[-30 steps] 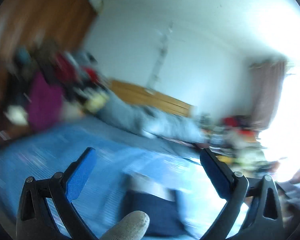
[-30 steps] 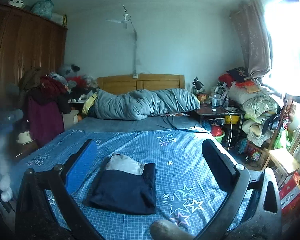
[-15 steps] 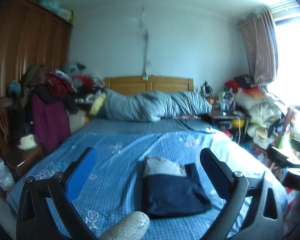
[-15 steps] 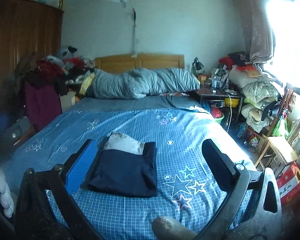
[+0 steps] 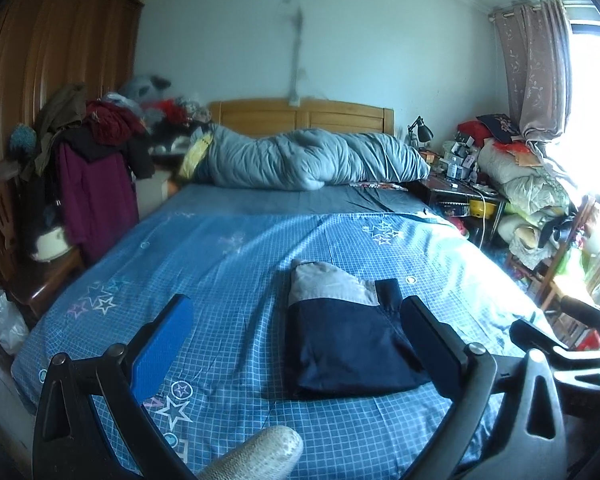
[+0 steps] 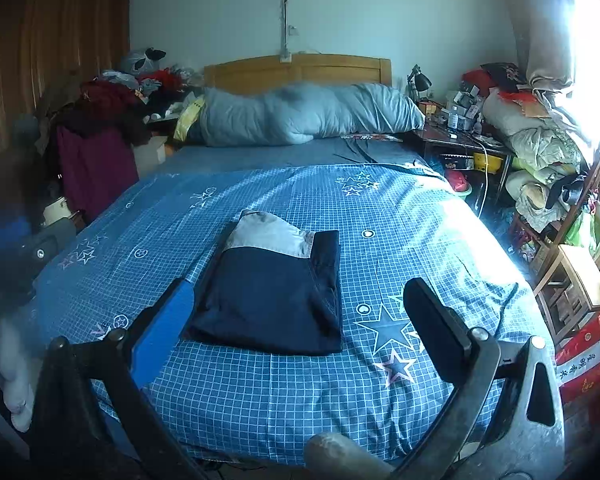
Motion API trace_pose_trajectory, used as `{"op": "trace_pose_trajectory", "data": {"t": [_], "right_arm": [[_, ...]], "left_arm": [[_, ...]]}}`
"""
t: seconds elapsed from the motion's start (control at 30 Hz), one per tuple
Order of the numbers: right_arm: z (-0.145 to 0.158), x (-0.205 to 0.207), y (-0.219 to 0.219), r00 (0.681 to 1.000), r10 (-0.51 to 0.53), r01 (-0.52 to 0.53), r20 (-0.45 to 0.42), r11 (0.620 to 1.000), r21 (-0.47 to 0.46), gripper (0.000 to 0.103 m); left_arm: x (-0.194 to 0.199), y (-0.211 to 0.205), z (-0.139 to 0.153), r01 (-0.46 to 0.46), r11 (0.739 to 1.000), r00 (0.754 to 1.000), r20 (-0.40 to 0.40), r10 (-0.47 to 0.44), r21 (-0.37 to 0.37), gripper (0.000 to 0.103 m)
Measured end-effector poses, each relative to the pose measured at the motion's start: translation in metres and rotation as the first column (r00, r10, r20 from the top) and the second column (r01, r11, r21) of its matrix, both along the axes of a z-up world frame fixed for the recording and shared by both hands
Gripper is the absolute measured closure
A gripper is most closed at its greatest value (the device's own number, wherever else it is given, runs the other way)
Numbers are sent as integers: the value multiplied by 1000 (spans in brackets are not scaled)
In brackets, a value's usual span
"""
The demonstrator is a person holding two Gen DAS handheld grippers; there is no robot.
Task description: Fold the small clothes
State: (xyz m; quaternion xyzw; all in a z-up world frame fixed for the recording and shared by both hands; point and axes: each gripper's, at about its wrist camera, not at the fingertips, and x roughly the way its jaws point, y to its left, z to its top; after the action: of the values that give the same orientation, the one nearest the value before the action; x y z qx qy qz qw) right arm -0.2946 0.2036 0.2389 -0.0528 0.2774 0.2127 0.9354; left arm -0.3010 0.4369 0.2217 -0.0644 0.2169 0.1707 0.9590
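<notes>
Left wrist view: a bed [image 5: 236, 248] filling most of the frame, spread with a blue checked star-print sheet. Tall brown wardrobe [image 5: 40, 64] along the left wall, a heap of clothes [image 5: 96, 136] piled in front of it. Rolled grey-blue duvet [image 5: 308, 160] lying across the head of the bed, against the wooden headboard [image 5: 300, 114]. Stacked bedding [image 5: 528, 184] and clutter at the right, under a curtain [image 5: 536, 64] beside a bright window. Folded garment [image 5: 352, 340], dark navy with a pale grey band at its far end, lying flat on the sheet toward the foot of the bed, right of centre. Left gripper [image 5: 296, 344] hovering above the sheet, fingers spread wide, holding nothing; right finger overlapping the garment's right edge in the picture, contact impossible to judge. Gloved fingertip [image 5: 260, 456] at the bottom edge.

Right wrist view: same bed [image 6: 420, 216], same folded garment [image 6: 272, 296] lying left of centre, well apart from the duvet [image 6: 304, 114]. Right gripper [image 6: 300, 320] above the foot of the bed, fingers wide apart and empty; blue pad [image 6: 164, 332] of the left finger just beside the garment's near left corner. Small desk lamp [image 6: 418, 78] on the cluttered bedside stand.
</notes>
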Motion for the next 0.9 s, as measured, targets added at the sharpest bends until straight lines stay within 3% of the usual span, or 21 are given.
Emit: {"op": "trace_pose_trajectory", "data": {"t": [0.9], "right_arm": [[-6,9,1,998,43,-43,-43,999,12,0]], "left_arm": [[16,4,-18,-3,1000,1000,-29,3,-7,0]]}}
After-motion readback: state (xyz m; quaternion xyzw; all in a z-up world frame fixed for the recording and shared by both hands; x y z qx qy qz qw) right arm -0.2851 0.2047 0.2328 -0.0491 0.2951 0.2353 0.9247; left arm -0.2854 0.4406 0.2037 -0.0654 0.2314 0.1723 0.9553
